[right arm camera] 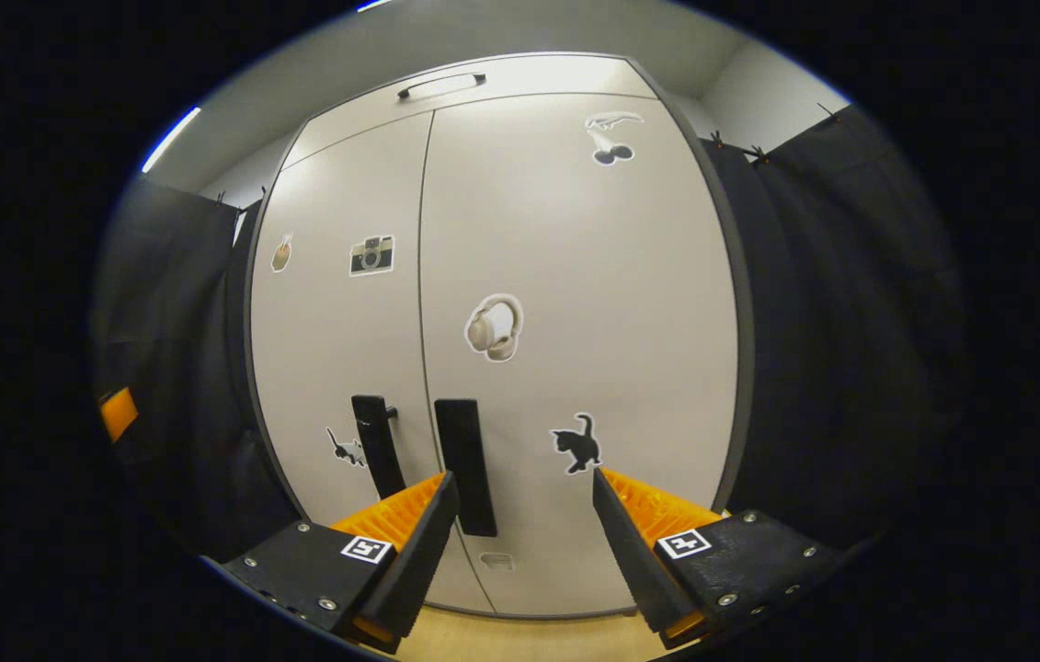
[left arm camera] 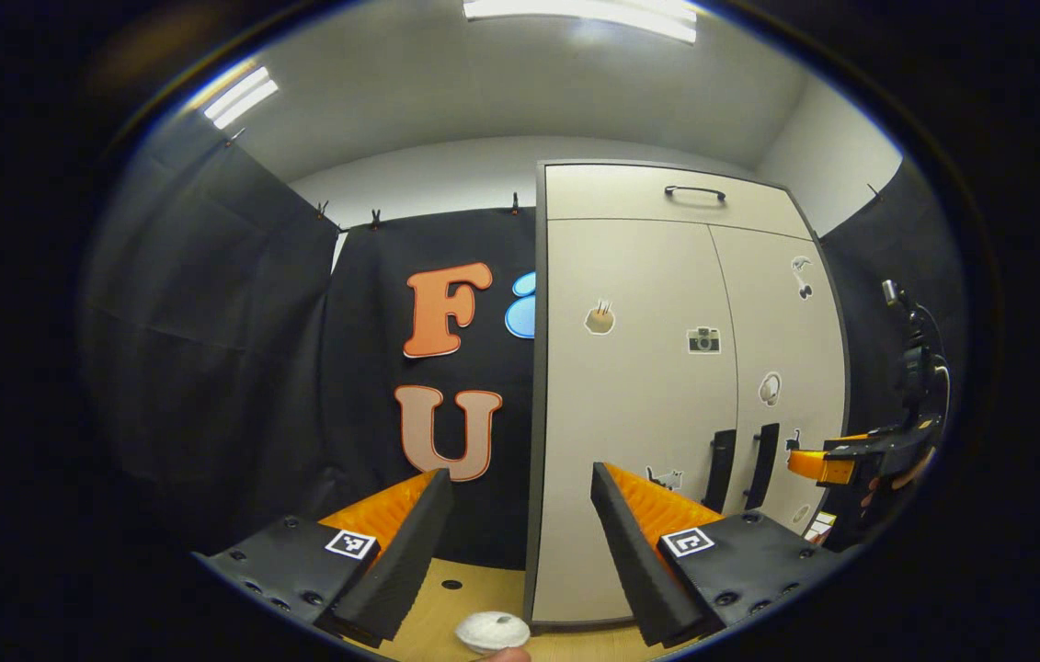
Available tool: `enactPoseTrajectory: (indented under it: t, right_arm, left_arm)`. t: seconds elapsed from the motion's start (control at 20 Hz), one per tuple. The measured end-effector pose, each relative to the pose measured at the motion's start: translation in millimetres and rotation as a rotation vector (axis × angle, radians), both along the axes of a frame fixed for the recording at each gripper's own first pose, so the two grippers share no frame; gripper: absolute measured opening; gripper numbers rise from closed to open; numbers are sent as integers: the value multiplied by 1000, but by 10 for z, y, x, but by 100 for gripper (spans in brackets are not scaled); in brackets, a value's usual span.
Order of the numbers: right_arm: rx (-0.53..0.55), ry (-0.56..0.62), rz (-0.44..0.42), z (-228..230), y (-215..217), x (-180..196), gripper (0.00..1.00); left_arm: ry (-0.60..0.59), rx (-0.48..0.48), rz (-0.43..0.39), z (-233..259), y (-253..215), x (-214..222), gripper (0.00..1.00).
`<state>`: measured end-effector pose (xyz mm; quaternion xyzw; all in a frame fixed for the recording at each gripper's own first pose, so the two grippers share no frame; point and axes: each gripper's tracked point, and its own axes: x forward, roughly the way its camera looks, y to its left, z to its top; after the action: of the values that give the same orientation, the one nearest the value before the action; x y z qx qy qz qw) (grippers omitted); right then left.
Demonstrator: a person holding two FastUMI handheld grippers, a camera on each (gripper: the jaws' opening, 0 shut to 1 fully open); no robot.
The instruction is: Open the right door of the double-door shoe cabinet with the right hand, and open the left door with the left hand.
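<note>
Tall pale grey double-door shoe cabinet (right arm camera: pixel 520 276) straight ahead in the right gripper view, both doors shut, seam running down the middle. Two black vertical bar handles low on the cabinet, one either side of that seam: right door's handle (right arm camera: pixel 464 464) just right of it, left door's handle (right arm camera: pixel 377 446) just left of it. Cartoon stickers scattered over both door faces.

Right gripper (right arm camera: pixel 524 515) spread wide, holding nothing, low in front of the cabinet's right door, pointed slightly right of that door's handle; handle near the inner finger, no contact visible.

Left gripper (left arm camera: pixel 520 524) also spread wide and empty, off to the left of the cabinet, aimed at the cabinet's left edge with black booth cloth behind. In the left gripper view, the two handles (left arm camera: pixel 740 464) well to the right of this gripper, low on the cabinet front, and the other gripper farther right again, near the cabinet's right edge. Light wooden floor (left arm camera: pixel 446 607) at the cabinet's foot, with a small white round object (left arm camera: pixel 492 632) on it.

Step in hand, by appearance: approach to the right door, first opening not yet begun. Next move likely calls for shifting the right gripper a little toward the seam, bracketing the right handle between the fingers, closing, then pulling outward along the hinge arc. Left gripper needed afterwards, swung right toward the left handle.
</note>
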<state>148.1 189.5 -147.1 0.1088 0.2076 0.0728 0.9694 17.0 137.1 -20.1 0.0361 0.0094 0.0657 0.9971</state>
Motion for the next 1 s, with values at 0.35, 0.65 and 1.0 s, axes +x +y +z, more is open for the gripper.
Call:
enactPoseTrajectory:
  t: [0.35,0.65,1.0]
  right_arm:
    - [48,70,-21,-289,270,339,60]
    - [31,98,-50,-436,364,468,42]
    - [34,93,-53,-419,360,435,23]
  left_arm:
    - [40,-46,26,-244,372,66,98]
    - [56,-76,11,-334,372,118,96]
    - [61,-68,-16,-320,288,123,96]
